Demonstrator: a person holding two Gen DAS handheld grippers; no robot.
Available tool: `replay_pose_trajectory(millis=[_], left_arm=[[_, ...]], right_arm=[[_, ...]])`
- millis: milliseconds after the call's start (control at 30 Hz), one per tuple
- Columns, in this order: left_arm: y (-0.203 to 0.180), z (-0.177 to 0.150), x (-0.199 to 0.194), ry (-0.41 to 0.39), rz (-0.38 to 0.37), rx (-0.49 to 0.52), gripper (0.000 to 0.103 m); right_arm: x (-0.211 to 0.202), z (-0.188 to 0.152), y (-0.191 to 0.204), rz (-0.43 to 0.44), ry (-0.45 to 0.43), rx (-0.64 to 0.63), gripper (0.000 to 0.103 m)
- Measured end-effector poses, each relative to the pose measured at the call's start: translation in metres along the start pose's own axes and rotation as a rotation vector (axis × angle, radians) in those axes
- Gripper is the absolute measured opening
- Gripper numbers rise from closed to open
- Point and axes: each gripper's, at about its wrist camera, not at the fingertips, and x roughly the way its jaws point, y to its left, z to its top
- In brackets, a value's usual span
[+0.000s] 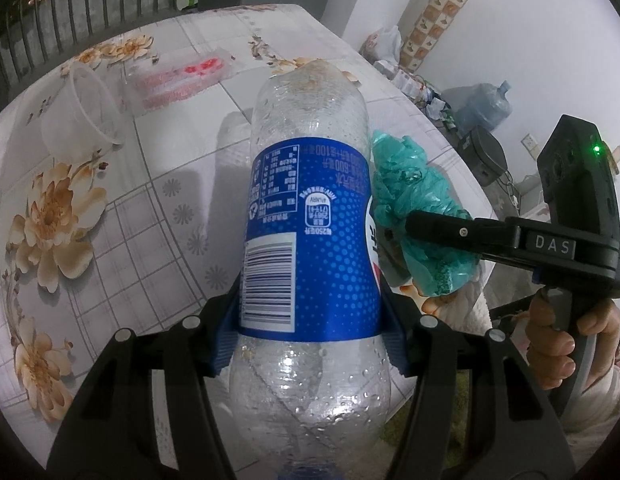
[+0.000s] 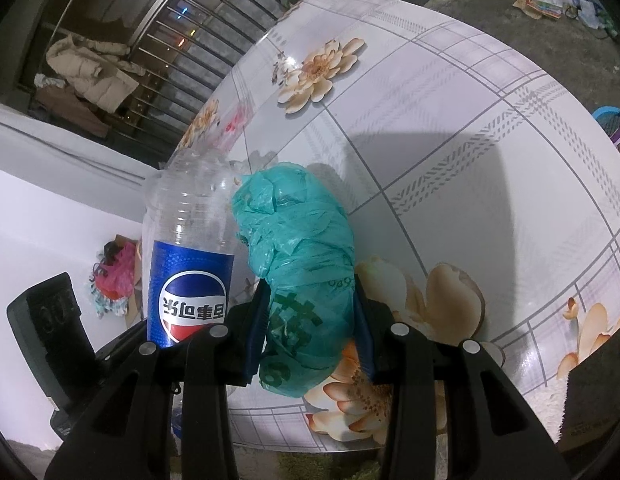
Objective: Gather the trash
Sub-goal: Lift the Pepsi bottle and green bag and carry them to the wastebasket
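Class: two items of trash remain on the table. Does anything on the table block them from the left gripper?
Nothing on the table does, but the left gripper is already shut on the blue-labelled clear plastic bottle.

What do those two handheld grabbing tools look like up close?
Both are black plastic with blue ribbed pads and silver rivets. The right tool carries a "DAS" label and a green light. A white fuzzy sleeve shows.
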Motion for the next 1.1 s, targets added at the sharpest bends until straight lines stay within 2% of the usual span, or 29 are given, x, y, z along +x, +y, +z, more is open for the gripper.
replay_pose_trajectory(millis=[567, 1100], left_arm=[[-0.01, -0.001, -0.009, -0.025, -0.007, 0.031, 0.056], [-0.031, 0.012, -0.004, -0.017, -0.026, 0.085, 0.056]], right_arm=[[-0.011, -0.004, -0.005, 0.014, -0.03, 0.01, 0.038], [-0.036, -0.015, -0.019, 0.03, -0.1, 0.048, 0.038]])
